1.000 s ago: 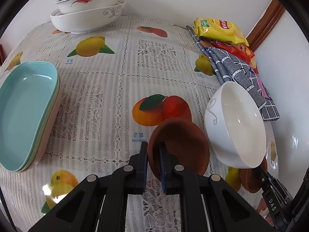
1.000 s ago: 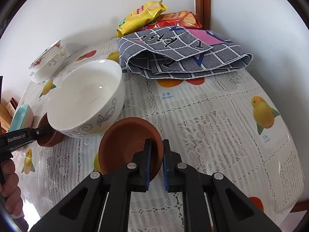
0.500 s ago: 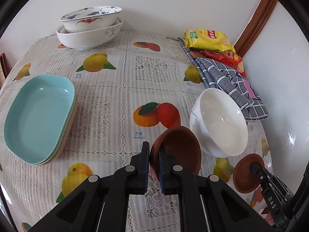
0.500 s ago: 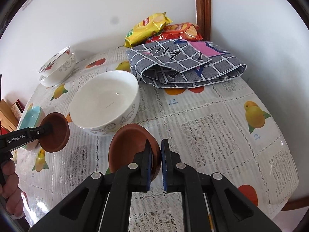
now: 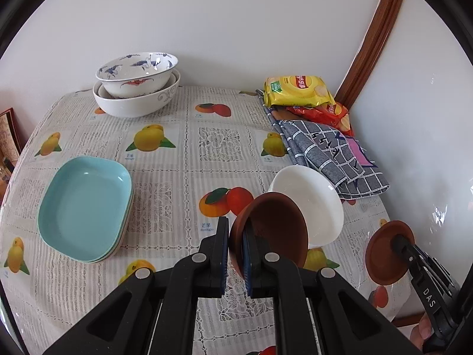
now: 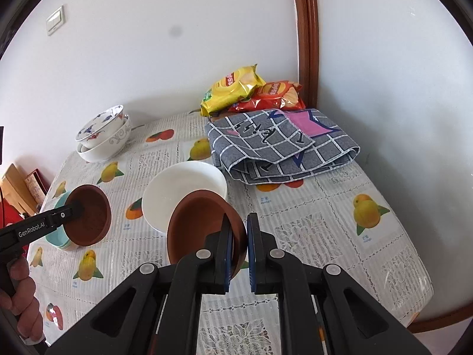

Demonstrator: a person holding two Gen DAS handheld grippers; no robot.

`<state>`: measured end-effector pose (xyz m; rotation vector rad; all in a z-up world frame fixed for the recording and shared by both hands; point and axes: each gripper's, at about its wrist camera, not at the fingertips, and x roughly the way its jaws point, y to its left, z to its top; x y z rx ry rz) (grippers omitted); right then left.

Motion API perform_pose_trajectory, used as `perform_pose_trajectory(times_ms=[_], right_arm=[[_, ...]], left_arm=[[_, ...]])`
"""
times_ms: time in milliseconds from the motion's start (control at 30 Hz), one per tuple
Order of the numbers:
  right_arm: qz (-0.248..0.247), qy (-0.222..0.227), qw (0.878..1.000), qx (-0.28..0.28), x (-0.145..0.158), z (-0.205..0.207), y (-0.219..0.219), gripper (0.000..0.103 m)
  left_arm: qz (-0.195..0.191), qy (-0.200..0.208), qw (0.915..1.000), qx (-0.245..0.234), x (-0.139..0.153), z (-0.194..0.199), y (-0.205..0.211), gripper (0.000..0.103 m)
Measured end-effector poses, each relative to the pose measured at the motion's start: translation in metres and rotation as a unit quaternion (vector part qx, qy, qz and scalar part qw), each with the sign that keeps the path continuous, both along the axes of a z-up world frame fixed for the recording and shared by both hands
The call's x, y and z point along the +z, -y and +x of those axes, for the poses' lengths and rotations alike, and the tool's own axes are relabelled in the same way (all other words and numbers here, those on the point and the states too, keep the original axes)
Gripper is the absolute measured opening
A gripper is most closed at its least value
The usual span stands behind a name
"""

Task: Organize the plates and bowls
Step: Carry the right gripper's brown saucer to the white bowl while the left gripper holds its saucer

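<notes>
My left gripper (image 5: 235, 247) is shut on the rim of a small brown bowl (image 5: 275, 227), held tilted above the table. In the right wrist view that same brown bowl (image 6: 88, 219) hangs at the left. My right gripper (image 6: 239, 247) is shut on the rim of a second brown bowl (image 6: 201, 227), which the left wrist view shows as the brown bowl (image 5: 387, 254) at the right. A plain white bowl (image 5: 313, 195) stands on the table between them, seen again as the white bowl (image 6: 183, 189). Stacked teal oval plates (image 5: 85, 207) lie at the left.
Two nested patterned bowls (image 5: 137, 85) stand at the far left by the wall. A folded grey checked cloth (image 6: 283, 145) and two snack bags (image 6: 245, 88) fill the far right corner. A fruit-print tablecloth (image 5: 189, 148) covers the table. A hand (image 6: 20, 304) grips the left tool.
Both grippers have risen, each lifting its brown bowl off the table. The white bowl and the rest of the table now look smaller and farther below.
</notes>
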<state>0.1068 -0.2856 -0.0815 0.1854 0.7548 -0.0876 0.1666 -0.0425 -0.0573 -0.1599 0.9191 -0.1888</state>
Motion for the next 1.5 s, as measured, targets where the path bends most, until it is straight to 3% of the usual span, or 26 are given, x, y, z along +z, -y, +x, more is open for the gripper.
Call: perform_pose_trajectory(times_ms=[333,800,1500], right_arm=[[-0.008,0.020,1.000,0.000,0.027,0.002,-0.008,0.009],[-0.011,0.020,1.000,0.011,0.039,0.019,-0.022,0.009],[-0.013,-0.023,0.999,0.031,0.000,0.066,-0.033,0.009]], left_arm=[[-0.003,0.024,0.9997,-0.007,0.025,-0.004,0.003,0.009],[-0.006,0.027,0.9995,-0.011,0.031,0.006,0.003,0.009],[-0.002,-0.005,0.9997,0.022,0.003,0.043,-0.016,0.009]])
